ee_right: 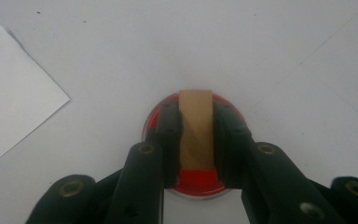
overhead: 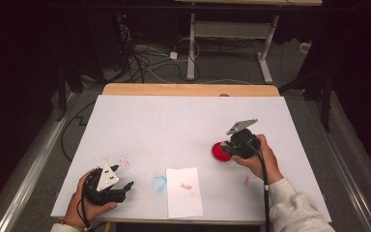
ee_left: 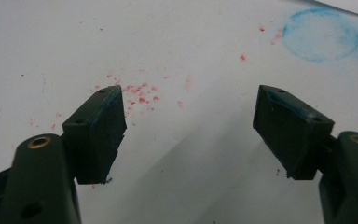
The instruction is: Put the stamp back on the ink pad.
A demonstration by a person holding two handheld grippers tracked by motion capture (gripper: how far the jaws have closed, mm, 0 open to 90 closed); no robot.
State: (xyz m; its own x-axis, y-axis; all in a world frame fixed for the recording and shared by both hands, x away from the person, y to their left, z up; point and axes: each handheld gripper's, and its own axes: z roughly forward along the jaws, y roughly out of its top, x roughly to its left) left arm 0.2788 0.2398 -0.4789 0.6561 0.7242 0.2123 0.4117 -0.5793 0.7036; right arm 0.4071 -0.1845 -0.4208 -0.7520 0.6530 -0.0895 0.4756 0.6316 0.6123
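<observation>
My right gripper (overhead: 231,146) is shut on a small upright wooden block (ee_right: 196,133), whose lower end sits over a round red ink pad (ee_right: 196,181). The red ink pad (overhead: 218,153) lies right of the table's middle, and my right gripper (ee_right: 196,111) is tipped down onto it. Whether the block touches the ink is hidden. My left gripper (overhead: 124,187) rests at the front left, open, with nothing between its jaws. In the left gripper view my left gripper (ee_left: 189,95) has blue stains on its pads (ee_left: 114,116).
A white slip of paper (overhead: 183,198) with a small red print (overhead: 186,186) lies near the front edge. A blue ring smear (overhead: 159,183) and red specks (overhead: 118,160) mark the white table cover (overhead: 174,125). Desk legs and cables stand beyond the far edge.
</observation>
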